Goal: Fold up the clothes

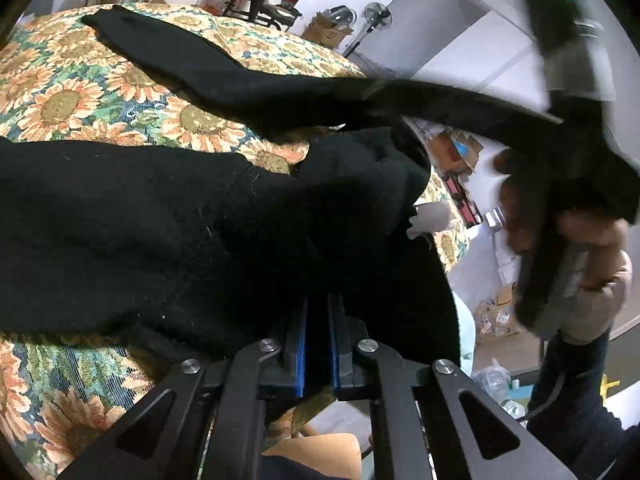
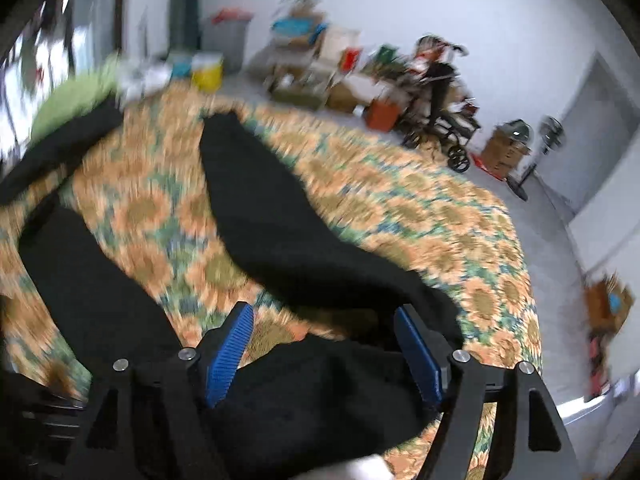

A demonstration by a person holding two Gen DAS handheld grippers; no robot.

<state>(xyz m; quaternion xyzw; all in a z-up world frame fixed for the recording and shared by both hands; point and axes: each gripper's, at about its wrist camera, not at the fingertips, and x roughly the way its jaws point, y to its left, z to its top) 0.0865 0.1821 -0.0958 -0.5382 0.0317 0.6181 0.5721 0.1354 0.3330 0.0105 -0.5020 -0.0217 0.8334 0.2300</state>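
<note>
A black garment (image 1: 120, 220) lies spread on a sunflower-patterned cover (image 1: 60, 92), one sleeve (image 1: 180, 64) reaching towards the far left. My left gripper (image 1: 318, 304) is shut on a bunched fold of it; the blue pads (image 1: 299, 344) stand close together and the fabric drapes over their tips. In the right wrist view my right gripper (image 2: 322, 312) is open, its blue pads (image 2: 230, 354) wide apart. Black cloth (image 2: 320, 384) lies low between the fingers, and neither pad presses on it. A long sleeve (image 2: 272, 224) stretches away ahead. A person's hand (image 1: 592, 248) carries the right gripper, which is blurred.
The sunflower cover (image 2: 420, 216) ends at a curved edge on the right, with floor beyond. Boxes and a wheeled cart (image 2: 440, 112) line the far wall, beside a standing fan (image 1: 376, 12). A green item (image 2: 68, 100) lies at the far left edge.
</note>
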